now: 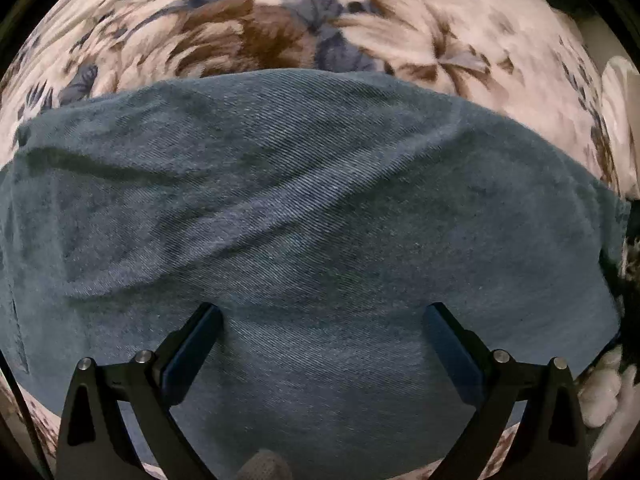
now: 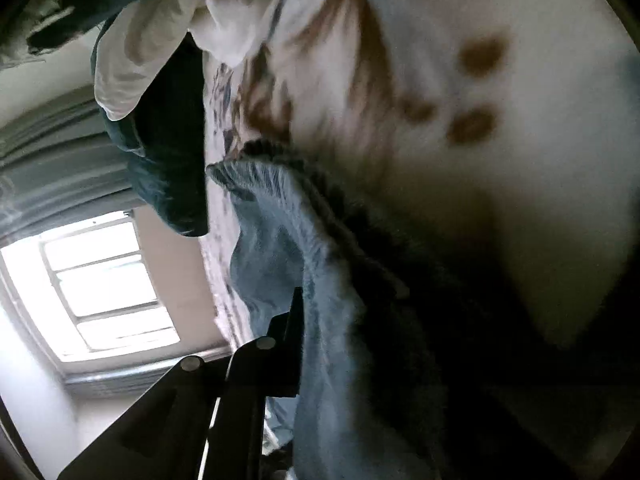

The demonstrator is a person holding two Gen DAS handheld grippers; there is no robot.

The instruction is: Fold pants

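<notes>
I see the denim pants [image 1: 312, 208] spread flat on the floral bedspread [image 1: 260, 32], my left tongs [image 1: 323, 314] standing wide apart and empty directly above them, while my right tongs [image 2: 310, 312] are clamped on a raised fold of the pants' fabric.

The pants [image 1: 320, 208] are showing as blue denim cloth, matt, with a rough diagonal weave. Beneath them the bedspread [image 1: 280, 36] is looking like soft, matt printed cloth. The left hand-held gripper [image 1: 323, 314] is showing matt black plastic fingers [image 1: 188, 356] with shiny metal pins. Above the pants, a white cloth [image 2: 132, 52] is looking smooth.
</notes>
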